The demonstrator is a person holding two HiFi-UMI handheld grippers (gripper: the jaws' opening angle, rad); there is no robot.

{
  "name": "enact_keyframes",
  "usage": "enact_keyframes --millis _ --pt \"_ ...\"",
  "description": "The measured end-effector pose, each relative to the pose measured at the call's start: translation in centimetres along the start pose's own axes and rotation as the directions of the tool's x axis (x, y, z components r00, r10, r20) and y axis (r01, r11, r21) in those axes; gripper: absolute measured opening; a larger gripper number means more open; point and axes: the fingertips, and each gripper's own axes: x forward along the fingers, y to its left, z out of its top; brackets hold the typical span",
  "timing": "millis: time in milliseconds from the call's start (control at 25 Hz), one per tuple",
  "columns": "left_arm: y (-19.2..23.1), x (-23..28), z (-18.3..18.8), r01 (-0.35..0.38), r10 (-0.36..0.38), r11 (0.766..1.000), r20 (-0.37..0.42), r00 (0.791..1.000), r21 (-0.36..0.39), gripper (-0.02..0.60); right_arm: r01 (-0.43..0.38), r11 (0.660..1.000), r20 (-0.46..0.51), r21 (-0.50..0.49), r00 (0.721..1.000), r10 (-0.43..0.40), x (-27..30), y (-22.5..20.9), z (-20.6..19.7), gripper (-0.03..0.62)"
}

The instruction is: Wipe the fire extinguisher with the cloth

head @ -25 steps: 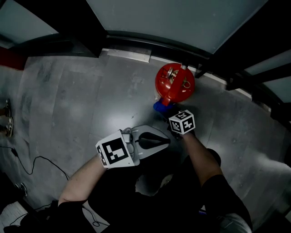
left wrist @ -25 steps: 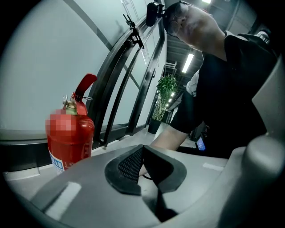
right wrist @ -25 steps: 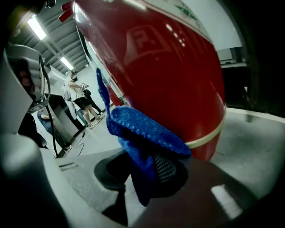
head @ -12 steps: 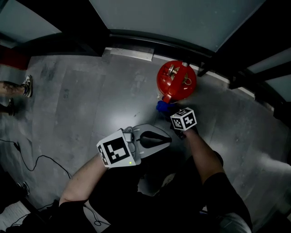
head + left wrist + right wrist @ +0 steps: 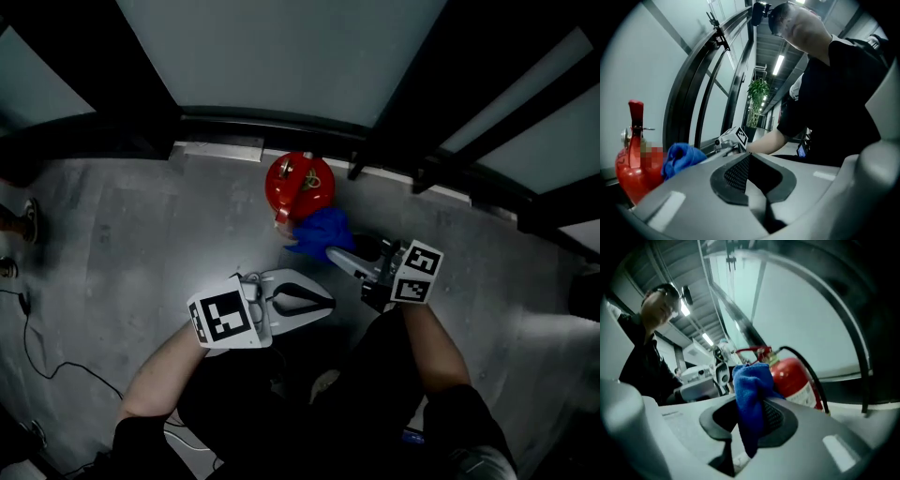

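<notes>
Grey concrete floor (image 5: 141, 239), glass wall (image 5: 281, 56) behind it. The red fire extinguisher (image 5: 300, 186) stands upright on the floor at the foot of the wall. My right gripper (image 5: 336, 255) is clamped on the blue cloth (image 5: 319, 231), which is bunched between the jaws and spills past the tip. In the head view the cloth sits at the cylinder's near side, just under the valve. My left gripper (image 5: 323, 302) is pressed together with nothing in it, parked near me and well apart from the extinguisher.

Step, as I read it: cloth brought up, wipe starting on the near flank. Next move needs the cloth pressed to the shell and dragged round or down. The left could steady the top.

Can't confirm cloth-to-shell contact. The steep head view hides the lower body. Black hose (image 5: 812, 374) runs out of sight lower down.
</notes>
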Motion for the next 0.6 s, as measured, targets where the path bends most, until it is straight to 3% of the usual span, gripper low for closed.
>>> enact_keyframes --millis 80,200,360,600 --pt "0.2 0.4 0.2 -0.006 0.007 1.0 -0.021 1.0 0.031 0.009 0.02 0.999 0.157 0.041 0.987 -0.026 -1.1 -0.2 3.3 0.092" --pt "0.5 0.8 0.0 -0.017 0.019 0.999 -0.044 0.999 0.047 0.009 0.076 0.991 0.289 0.109 0.952 -0.104 -1.1 -2.2 5.6 0.093" --pt "1.1 0.9 -0.5 -0.044 0.045 0.999 -0.046 0.998 0.023 0.009 0.135 0.968 0.375 0.214 0.903 -0.209 0.2 -4.8 5.9 0.092" --pt "2.8 0.2 -0.9 -0.082 0.082 0.997 -0.049 0.995 0.006 0.009 0.267 0.916 0.464 0.299 0.799 -0.383 -0.9 -6.7 5.1 0.092"
